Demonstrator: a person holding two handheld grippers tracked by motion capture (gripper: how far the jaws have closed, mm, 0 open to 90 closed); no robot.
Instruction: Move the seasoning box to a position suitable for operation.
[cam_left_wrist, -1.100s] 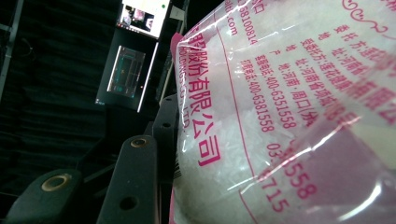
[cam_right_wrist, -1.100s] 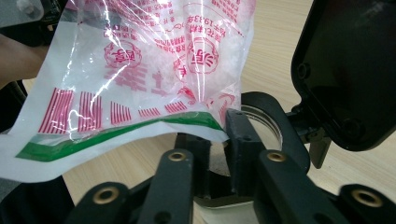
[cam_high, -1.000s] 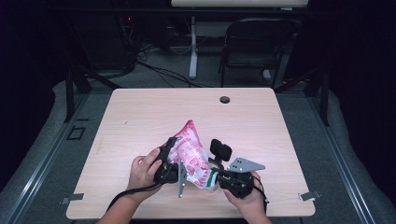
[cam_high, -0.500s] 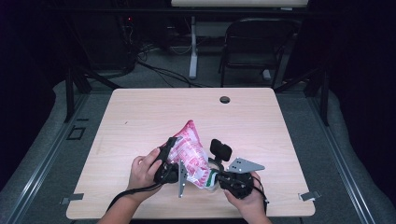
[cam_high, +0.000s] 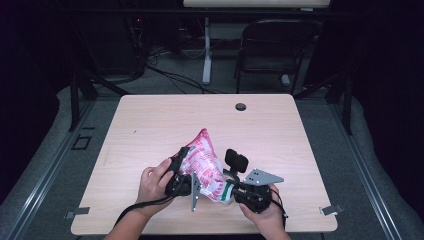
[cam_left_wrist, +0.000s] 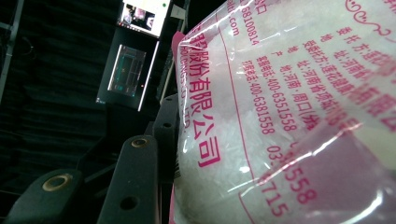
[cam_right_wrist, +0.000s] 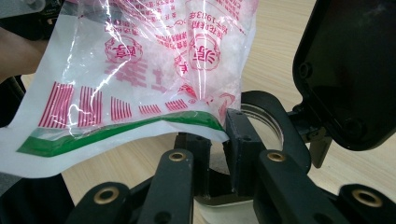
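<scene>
While two grippers meet, one bag (cam_high: 204, 162), one table (cam_high: 150, 120), seemingly gripped.

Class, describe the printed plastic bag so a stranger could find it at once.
Start at the light wooden table and look to its near edge, between the person's two hands. There the clear plastic bag with red print and a green strip stands tilted between the left gripper and right gripper, the only colourful object.

Tabletop (cam_high: 150, 120): pale wood, rounded corners, with a dark round grommet hole (cam_high: 241, 106) near the far edge.
On it: printed plastic bag (cam_high: 204, 165), near the front edge.
</scene>
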